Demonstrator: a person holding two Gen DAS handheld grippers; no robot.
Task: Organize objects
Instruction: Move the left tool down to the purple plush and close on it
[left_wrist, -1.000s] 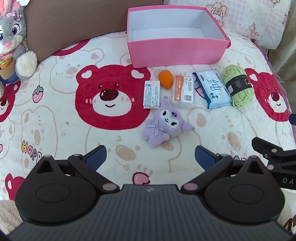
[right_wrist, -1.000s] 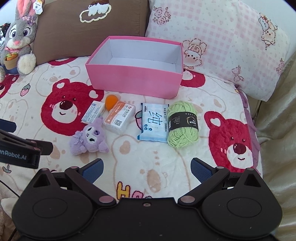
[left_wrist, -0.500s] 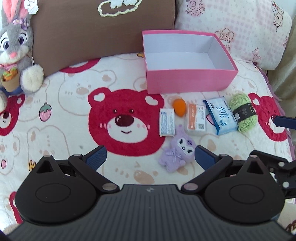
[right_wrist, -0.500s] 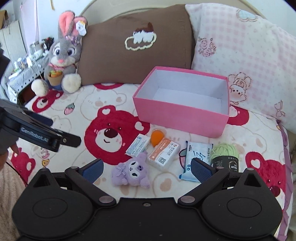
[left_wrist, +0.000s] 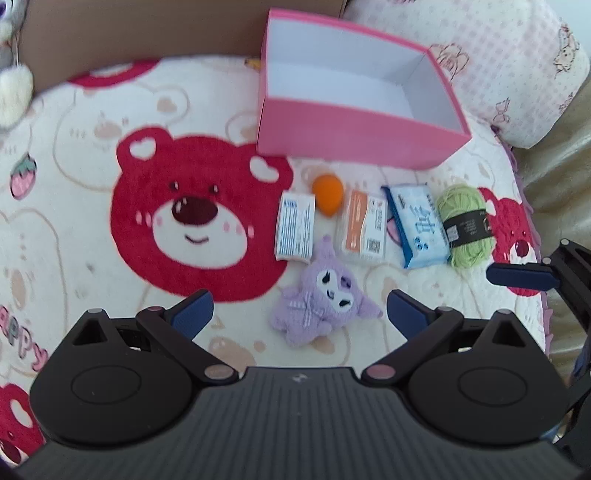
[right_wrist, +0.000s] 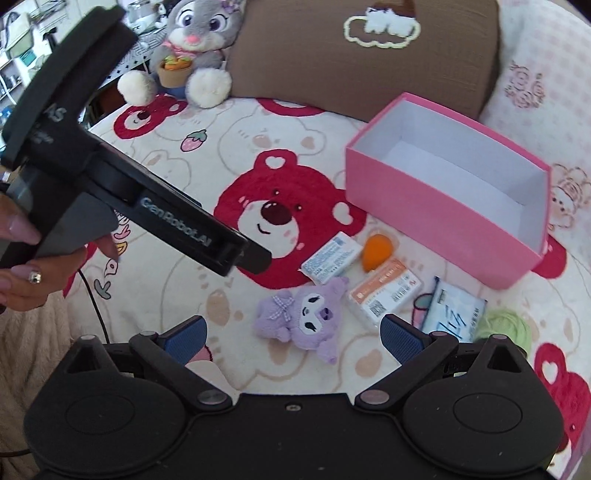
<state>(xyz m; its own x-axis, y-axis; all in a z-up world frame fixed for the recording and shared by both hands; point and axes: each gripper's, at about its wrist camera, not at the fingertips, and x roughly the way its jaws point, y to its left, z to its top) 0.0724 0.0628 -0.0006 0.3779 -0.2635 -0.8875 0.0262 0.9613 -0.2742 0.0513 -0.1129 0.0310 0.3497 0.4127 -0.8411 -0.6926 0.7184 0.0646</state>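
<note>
An open, empty pink box (left_wrist: 354, 129) (right_wrist: 443, 218) sits on the bear blanket. In front of it lie a white-blue packet (left_wrist: 295, 229) (right_wrist: 330, 258), an orange sponge (left_wrist: 328, 194) (right_wrist: 376, 247), an orange-white packet (left_wrist: 364, 230) (right_wrist: 384, 291), a blue tissue pack (left_wrist: 417, 225) (right_wrist: 454, 312) and green yarn (left_wrist: 465, 225) (right_wrist: 506, 325). A purple plush (left_wrist: 321, 299) (right_wrist: 303, 314) lies nearest. My left gripper (left_wrist: 299, 314) is open above the plush. My right gripper (right_wrist: 291, 334) is open, also just short of the plush. Both are empty.
A grey bunny plush (right_wrist: 192, 40) and a brown pillow (right_wrist: 369, 51) stand at the back, with a pink checked pillow (left_wrist: 498, 62) on the right. The left gripper's body and the hand holding it (right_wrist: 110, 184) fill the left of the right wrist view.
Both grippers have moved closer to the purple plush; the right one has swung left, and the left gripper's body now looms large in its view. Both jaws stay open.
</note>
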